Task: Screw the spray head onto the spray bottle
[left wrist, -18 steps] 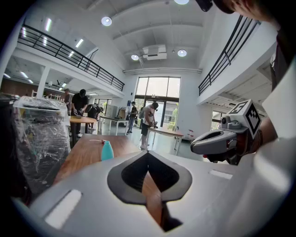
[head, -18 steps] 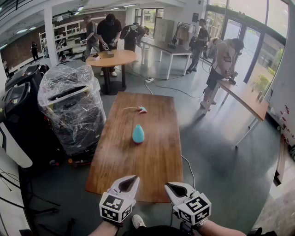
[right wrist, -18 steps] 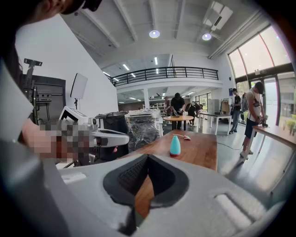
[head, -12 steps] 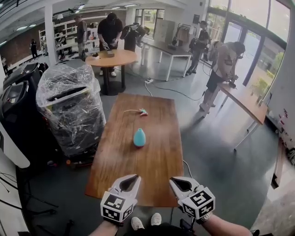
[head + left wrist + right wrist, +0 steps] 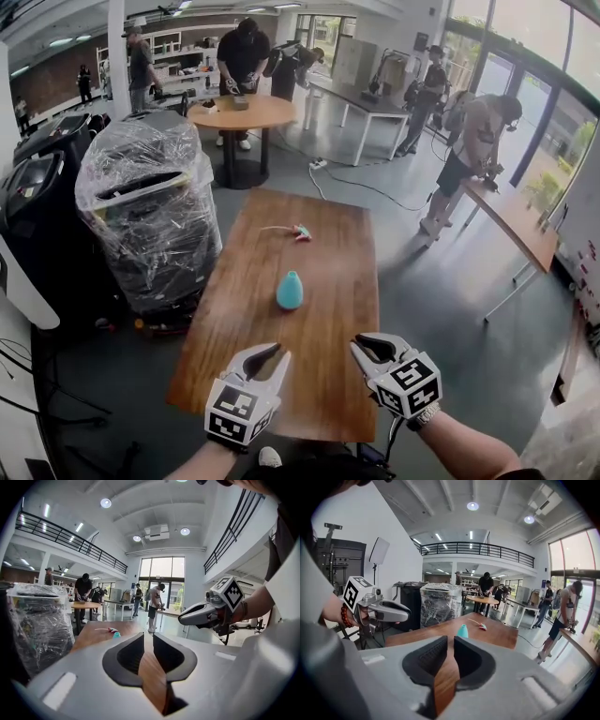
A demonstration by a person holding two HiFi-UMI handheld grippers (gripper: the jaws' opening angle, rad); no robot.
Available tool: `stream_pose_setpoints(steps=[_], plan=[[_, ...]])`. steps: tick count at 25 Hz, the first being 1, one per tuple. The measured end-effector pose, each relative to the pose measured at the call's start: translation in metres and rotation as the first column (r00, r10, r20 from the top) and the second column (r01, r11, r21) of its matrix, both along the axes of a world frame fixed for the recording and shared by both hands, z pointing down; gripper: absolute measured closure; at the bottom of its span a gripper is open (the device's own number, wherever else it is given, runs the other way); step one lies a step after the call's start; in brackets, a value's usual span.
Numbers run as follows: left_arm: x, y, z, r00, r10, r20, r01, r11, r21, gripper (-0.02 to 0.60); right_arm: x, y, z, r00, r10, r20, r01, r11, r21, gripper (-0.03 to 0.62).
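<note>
Spray bottle [image 5: 289,291], teal, neck bare, stands upright near the middle of the wooden table [image 5: 319,375]. Spray head [image 5: 300,232] lies on its side farther up the table, well apart from the bottle, its thin tube trailing left. Left claw [image 5: 272,352] and right claw [image 5: 361,344] hover side by side over the near end of the table, both short of the bottle. Each claw's jaws drawn nearly together, nothing between them. Plastic-wrapped unit [image 5: 145,216] stands on the floor left of the table.

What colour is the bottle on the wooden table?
The bottle is plain teal, with no pattern; it shows best in the head view.
</note>
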State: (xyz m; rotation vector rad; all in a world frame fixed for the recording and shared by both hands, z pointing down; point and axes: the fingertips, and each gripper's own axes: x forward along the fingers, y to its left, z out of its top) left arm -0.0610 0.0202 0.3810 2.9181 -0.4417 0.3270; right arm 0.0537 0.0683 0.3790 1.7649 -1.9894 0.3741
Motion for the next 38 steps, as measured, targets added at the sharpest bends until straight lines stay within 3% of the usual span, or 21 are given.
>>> stream_pose_setpoints(steps=[6,15,24,32,38], plan=[[0.063,-0.059,-0.017,0.997,-0.050,0.064,0.045,0.996,0.077,0.501,0.057,-0.065,0.010,0.997,-0.075,-0.004,0.075,0.997,-0.014,0.546],[0.166,-0.157,0.001,0.970,-0.137,0.201,0.126,0.990,0.066,0.429,0.137,-0.184,0.061,0.973,-0.230,0.014,0.230,0.971,-0.063,0.496],[0.234,-0.224,0.039,0.934,-0.177,0.310,0.157,0.984,0.089,0.408,0.215,-0.291,0.118,0.975,-0.220,-0.037,0.217,0.974,-0.070,0.480],[0.267,-0.257,0.071,0.895,-0.156,0.419,0.132,0.987,0.088,0.397,0.213,-0.370,0.172,0.972,-0.230,-0.039,0.223,0.965,-0.141,0.474],[0.273,-0.274,0.082,0.885,-0.160,0.437,0.147,0.987,0.063,0.383,0.214,-0.418,0.211,0.978,-0.205,-0.048,0.191,0.959,-0.209,0.462]])
